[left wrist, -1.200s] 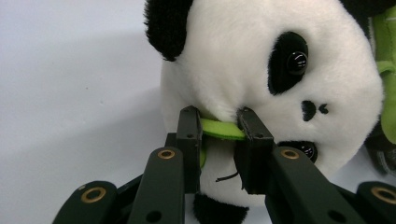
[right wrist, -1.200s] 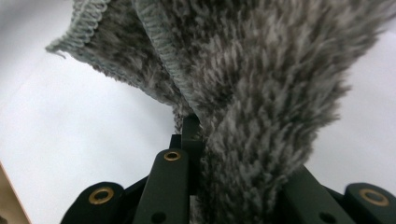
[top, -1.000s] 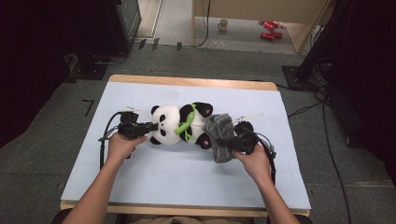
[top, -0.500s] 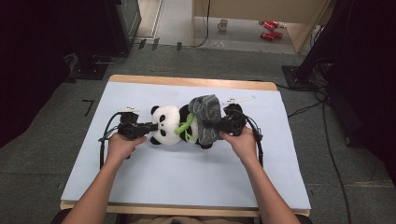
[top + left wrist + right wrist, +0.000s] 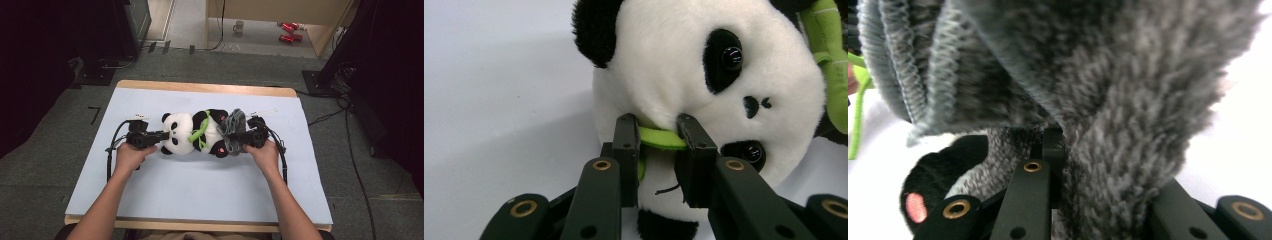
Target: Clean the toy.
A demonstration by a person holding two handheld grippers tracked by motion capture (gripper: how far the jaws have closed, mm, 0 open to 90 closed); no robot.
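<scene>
**Grey knit garment at the panda's feet, head pinned at the other end**

A plush panda (image 5: 192, 134) lies on its back across the middle of the light blue table (image 5: 200, 190), long axis running left to right: head toward the person's left, legs toward the right. That axis is what the coming move depends on, since the grey knitted garment (image 5: 233, 131) (a small sweater or hat, hard to say which) sits bunched at the leg end and would have to travel leftward along the body toward the head.

The left gripper (image 5: 159, 136) is at the head end. In the left gripper view its jaws are clamped on a flat green strap (image 5: 663, 138) that lies against the panda's cheek, holding the toy in place. A green plush bamboo stalk (image 5: 201, 131) lies across the panda's chest, in the garment's path.

The right gripper (image 5: 239, 138) is the nearer one to the garment and is closed on its grey knit; the right gripper view shows the fuzzy fabric (image 5: 1128, 100) gathered between and over the jaws, with a black paw and its pink pad (image 5: 915, 207) just beside them, below the ribbed hem.

My reading: the pull should go straight along the body, with the left gripper as anchor, and the bamboo may snag the hem.
</scene>
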